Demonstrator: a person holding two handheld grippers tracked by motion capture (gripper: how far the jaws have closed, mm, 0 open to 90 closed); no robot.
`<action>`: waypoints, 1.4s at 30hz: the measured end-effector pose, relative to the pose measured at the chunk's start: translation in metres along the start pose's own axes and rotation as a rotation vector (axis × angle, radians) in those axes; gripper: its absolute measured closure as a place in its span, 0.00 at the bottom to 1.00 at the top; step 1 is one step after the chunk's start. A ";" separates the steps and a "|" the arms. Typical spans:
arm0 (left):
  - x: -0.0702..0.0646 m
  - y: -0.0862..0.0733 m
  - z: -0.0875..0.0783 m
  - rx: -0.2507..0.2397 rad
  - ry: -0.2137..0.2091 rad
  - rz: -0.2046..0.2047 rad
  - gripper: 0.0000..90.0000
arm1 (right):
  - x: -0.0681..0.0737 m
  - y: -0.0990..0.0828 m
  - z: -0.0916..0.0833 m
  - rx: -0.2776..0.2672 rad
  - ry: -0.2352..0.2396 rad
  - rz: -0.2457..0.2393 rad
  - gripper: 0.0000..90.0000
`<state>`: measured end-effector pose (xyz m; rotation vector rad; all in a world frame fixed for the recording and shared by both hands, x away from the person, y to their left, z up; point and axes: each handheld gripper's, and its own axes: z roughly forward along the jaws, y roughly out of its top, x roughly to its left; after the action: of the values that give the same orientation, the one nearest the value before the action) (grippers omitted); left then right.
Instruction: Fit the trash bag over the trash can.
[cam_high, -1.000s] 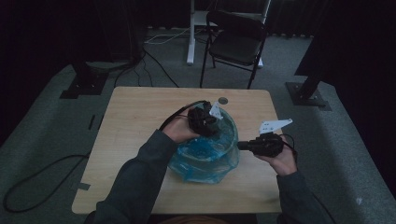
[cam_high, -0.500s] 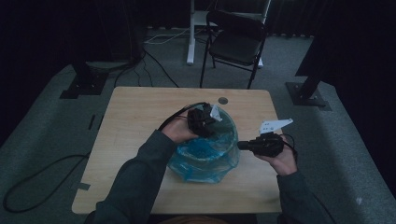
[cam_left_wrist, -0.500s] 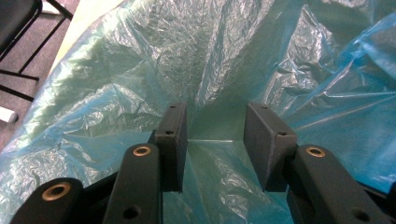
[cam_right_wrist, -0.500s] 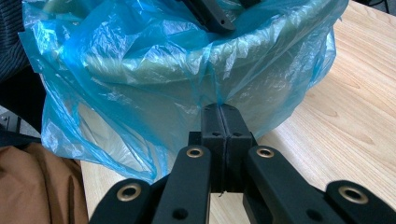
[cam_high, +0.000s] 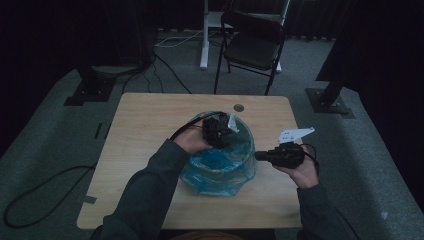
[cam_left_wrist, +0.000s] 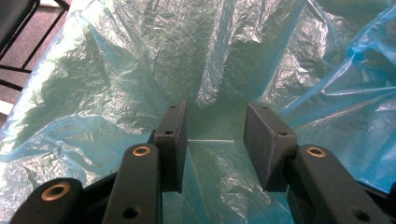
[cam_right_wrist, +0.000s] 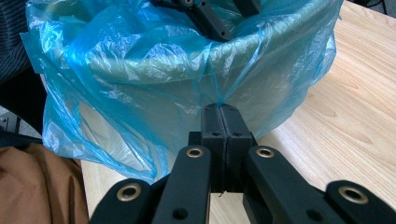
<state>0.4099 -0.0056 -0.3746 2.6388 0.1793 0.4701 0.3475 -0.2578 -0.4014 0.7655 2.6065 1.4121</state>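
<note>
- Nearest the person, two grey-sleeved forearms come in from the bottom of the high view, one to each side of a round bin (cam_high: 220, 172) lined with a blue plastic bag (cam_high: 239, 152).
- The bin stands on the near half of the wooden table (cam_high: 145, 125), a little right of the middle, with the bag's edge folded down over its rim and hanging loose round the outside.
- The right gripper (cam_high: 259, 156) is held level at the bin's right side. In the right gripper view its jaws are pressed flat together, pinching a gathered fold of the blue plastic bag (cam_right_wrist: 154, 79) at the outer wall of the bin, where the film draws into creases at the fingertips.
- A grey three-cornered plate (cam_high: 296, 134) sits on top of that gripper.
- The left gripper (cam_high: 216, 142) reaches down inside the bin from its far left rim. In the left gripper view its jaws stand apart, and the pads (cam_left_wrist: 173, 140) press on nothing; the crumpled bag lining (cam_left_wrist: 140, 70) lies around and beyond them.
- Past the bin, a small round hole (cam_high: 239, 107) shows in the table near its far edge.
- Beyond the table a dark folding chair (cam_high: 252, 45) stands on the grey floor, with cables (cam_high: 165, 65) trailing to its left.
</note>
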 end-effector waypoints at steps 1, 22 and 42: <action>0.000 0.000 0.000 0.004 -0.002 0.003 0.66 | 0.000 0.000 0.000 0.000 0.000 0.000 1.00; 0.002 -0.001 -0.004 -0.028 -0.025 -0.011 0.65 | 0.000 0.000 -0.001 -0.004 -0.001 0.001 1.00; 0.019 -0.037 -0.069 -0.367 0.064 -0.202 0.66 | -0.001 -0.001 -0.002 -0.005 -0.003 0.002 1.00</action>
<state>0.4014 0.0594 -0.3280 2.2224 0.3414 0.4695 0.3473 -0.2597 -0.4014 0.7700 2.5995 1.4163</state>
